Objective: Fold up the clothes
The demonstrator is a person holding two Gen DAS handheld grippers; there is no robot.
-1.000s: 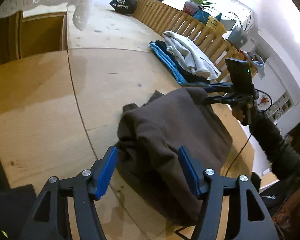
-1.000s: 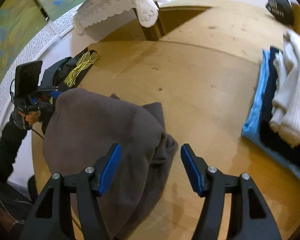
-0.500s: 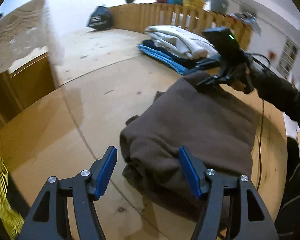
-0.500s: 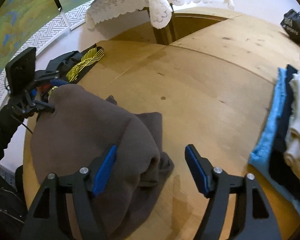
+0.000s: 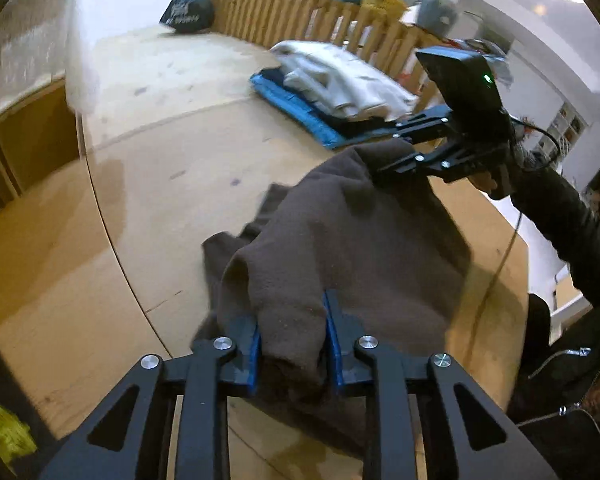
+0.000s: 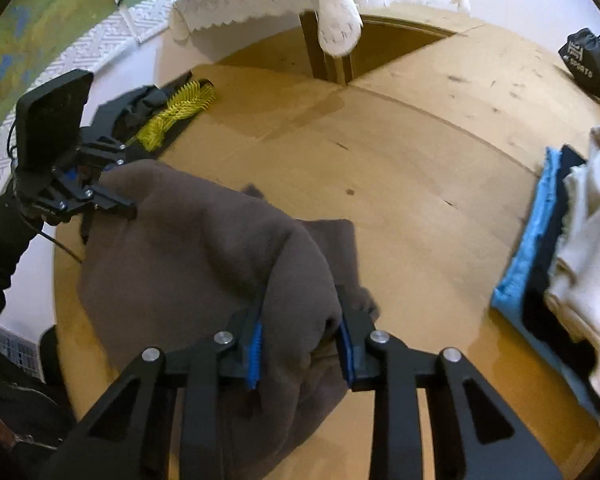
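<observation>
Both tongs are clamped on bunched corners of the brown garment point(image 5: 340, 240), left tongs point(image 5: 292, 344) at one end, right tongs point(image 6: 300, 344) at the other, lifting its near edge off the counter point(image 6: 400, 184), probably to carry a fold across

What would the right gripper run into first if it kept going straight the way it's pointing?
The right gripper is already clamped on the brown garment, so more of that fabric comes first. Beyond it lies the bare wooden table; depth is hard to judge.
</observation>
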